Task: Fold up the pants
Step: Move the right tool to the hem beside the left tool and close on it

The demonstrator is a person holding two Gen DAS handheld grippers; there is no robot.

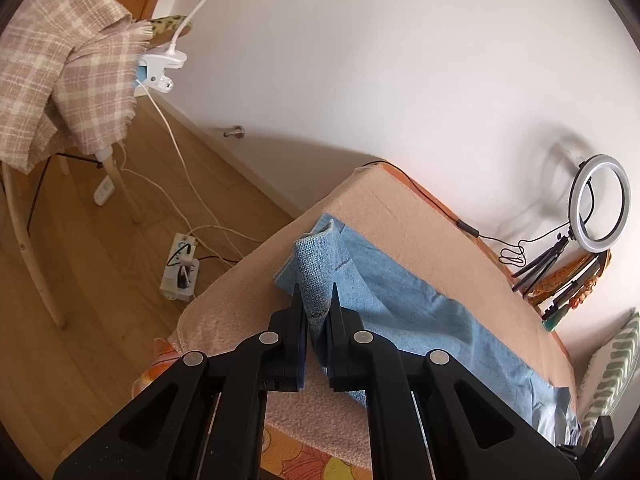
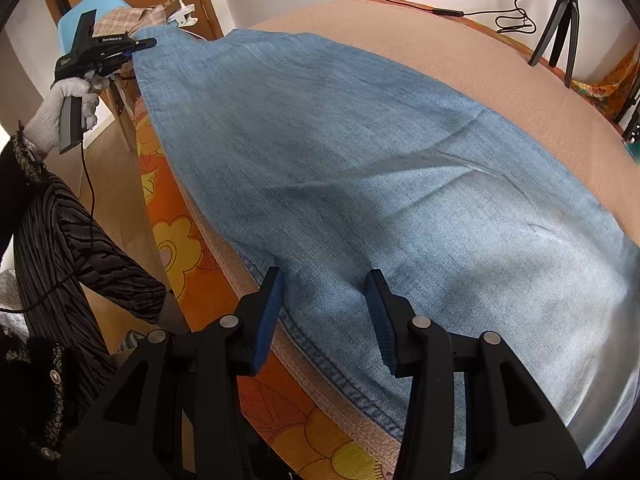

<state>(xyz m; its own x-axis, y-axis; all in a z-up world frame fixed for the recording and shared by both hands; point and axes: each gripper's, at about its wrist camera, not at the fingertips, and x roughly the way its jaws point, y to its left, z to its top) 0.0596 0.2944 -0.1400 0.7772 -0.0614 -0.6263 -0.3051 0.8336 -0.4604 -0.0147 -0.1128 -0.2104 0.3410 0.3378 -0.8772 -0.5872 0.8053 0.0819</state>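
Right hand-held gripper: jaws spread wide, poised over the hem of the blue denim pants. Pants: spread flat on the peach blanket covering the worktop. Left hand-held gripper: clamped on the far pant corner, raising it off the blanket. Ring light: beyond the pants.

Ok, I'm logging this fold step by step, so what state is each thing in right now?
left gripper: shut on a corner of the pants, lifted off the bed.
right gripper: open, jaws either side of the near stitched hem.
pants: spread flat, not yet folded.
ring light: upright on its tripod; lit or not, cannot tell.
power strip: on the floor, plugs in.
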